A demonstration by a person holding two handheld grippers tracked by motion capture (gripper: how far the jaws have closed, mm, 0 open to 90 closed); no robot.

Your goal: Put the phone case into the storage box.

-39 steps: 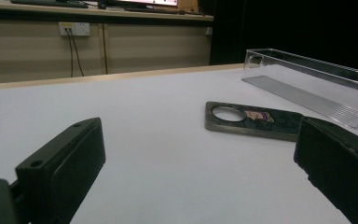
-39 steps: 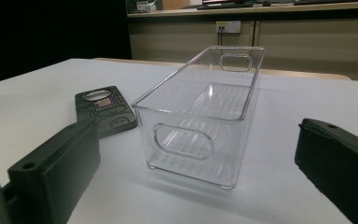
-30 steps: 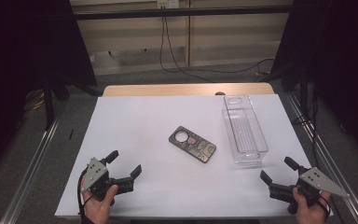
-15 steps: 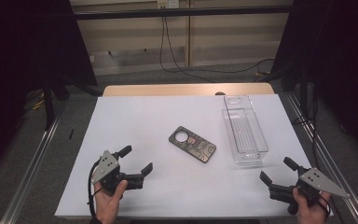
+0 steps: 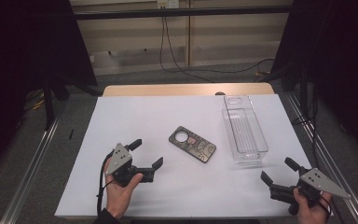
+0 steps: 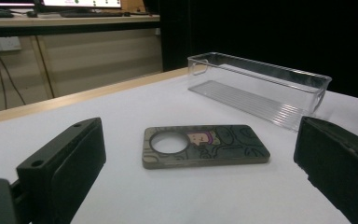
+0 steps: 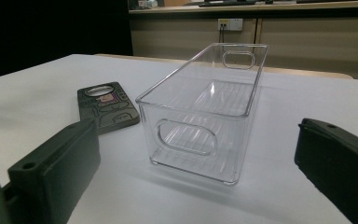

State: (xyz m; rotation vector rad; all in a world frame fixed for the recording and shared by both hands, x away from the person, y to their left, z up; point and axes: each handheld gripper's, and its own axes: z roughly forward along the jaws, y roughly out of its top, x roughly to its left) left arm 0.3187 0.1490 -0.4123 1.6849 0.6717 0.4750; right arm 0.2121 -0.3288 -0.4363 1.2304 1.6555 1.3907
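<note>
A dark flat phone case [image 5: 192,143] with a round hole and cartoon print lies mid-table on the white sheet. To its right stands a long clear plastic bin [image 5: 244,129], with nothing inside it. My left gripper [image 5: 146,153] is open, held low at the front left, its jaws pointing at the case [image 6: 203,145] a short way off. My right gripper [image 5: 279,171] is open at the front right, just before the near end of the bin [image 7: 205,112]. The case [image 7: 107,106] lies left of the bin there.
The white sheet [image 5: 135,116] covers the table, with a strip of wood [image 5: 186,89] showing at the far edge. Metal frame rails [image 5: 32,163] run along both sides. Cables [image 5: 182,65] hang over the floor behind.
My left gripper has moved right and forward toward the phone case, staying open. The right gripper has held still.
</note>
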